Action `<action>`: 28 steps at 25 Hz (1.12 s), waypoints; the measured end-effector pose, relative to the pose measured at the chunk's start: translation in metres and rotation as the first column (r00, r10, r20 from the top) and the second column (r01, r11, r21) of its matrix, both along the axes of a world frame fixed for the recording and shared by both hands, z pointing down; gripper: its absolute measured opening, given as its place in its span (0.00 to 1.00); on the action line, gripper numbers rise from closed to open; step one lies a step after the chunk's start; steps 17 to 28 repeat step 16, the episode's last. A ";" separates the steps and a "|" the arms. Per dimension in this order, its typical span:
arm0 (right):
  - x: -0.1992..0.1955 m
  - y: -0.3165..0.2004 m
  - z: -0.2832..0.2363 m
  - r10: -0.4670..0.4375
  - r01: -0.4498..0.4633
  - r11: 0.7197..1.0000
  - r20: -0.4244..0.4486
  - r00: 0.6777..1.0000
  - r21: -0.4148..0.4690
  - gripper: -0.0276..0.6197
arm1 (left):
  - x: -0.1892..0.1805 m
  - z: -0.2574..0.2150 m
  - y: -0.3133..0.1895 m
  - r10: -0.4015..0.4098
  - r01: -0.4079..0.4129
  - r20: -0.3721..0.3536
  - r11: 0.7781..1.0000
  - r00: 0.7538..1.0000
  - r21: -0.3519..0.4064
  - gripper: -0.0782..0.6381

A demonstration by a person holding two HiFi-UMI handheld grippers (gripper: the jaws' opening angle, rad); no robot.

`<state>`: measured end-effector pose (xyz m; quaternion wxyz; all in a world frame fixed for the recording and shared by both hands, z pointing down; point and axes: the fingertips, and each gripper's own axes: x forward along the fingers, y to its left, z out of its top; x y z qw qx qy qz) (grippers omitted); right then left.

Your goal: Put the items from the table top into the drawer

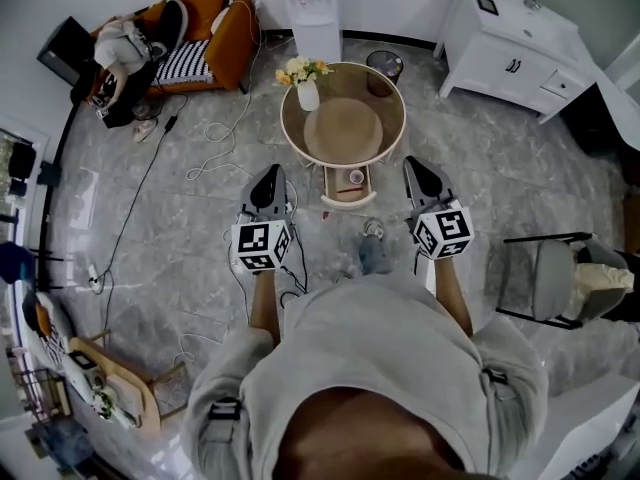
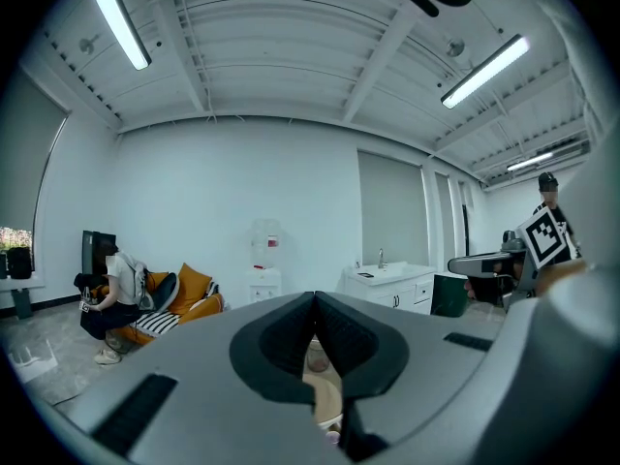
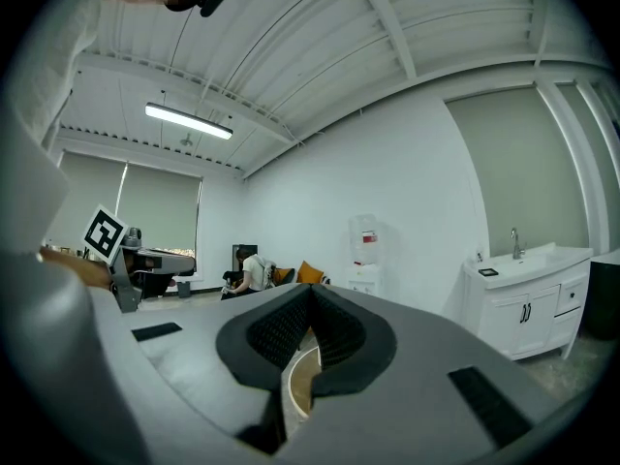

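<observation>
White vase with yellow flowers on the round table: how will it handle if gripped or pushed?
Likely top-heavy: the yellow flowers spread wider than the small white vase, so a push may tip it. Looks like glazed ceramic: probably slippery, breakable. It stands near the round wooden table's rim, so it could go over.

No legible words, numbers or brand names anywhere, black-and-white square code markers on the cubes of the left gripper and right gripper, red label on the far water dispenser, too small to read
</observation>
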<state>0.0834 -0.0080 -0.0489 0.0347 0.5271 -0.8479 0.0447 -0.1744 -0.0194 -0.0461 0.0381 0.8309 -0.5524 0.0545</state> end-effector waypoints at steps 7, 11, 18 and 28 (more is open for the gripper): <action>-0.006 0.012 -0.003 -0.001 0.001 1.000 0.002 1.000 0.013 0.08 | 0.000 -0.006 0.013 0.011 -0.011 0.012 1.000 1.000 0.014 0.13; -0.009 0.023 -0.001 -0.001 0.001 1.000 -0.001 1.000 0.015 0.08 | -0.003 -0.002 0.024 0.009 -0.009 0.008 1.000 1.000 0.013 0.13; -0.013 0.034 -0.001 0.000 0.000 1.000 -0.004 1.000 0.019 0.08 | -0.004 -0.001 0.035 0.011 -0.011 0.009 1.000 1.000 0.017 0.13; -0.013 0.034 -0.001 0.000 0.000 1.000 -0.004 1.000 0.019 0.08 | -0.004 -0.001 0.035 0.011 -0.011 0.009 1.000 1.000 0.017 0.13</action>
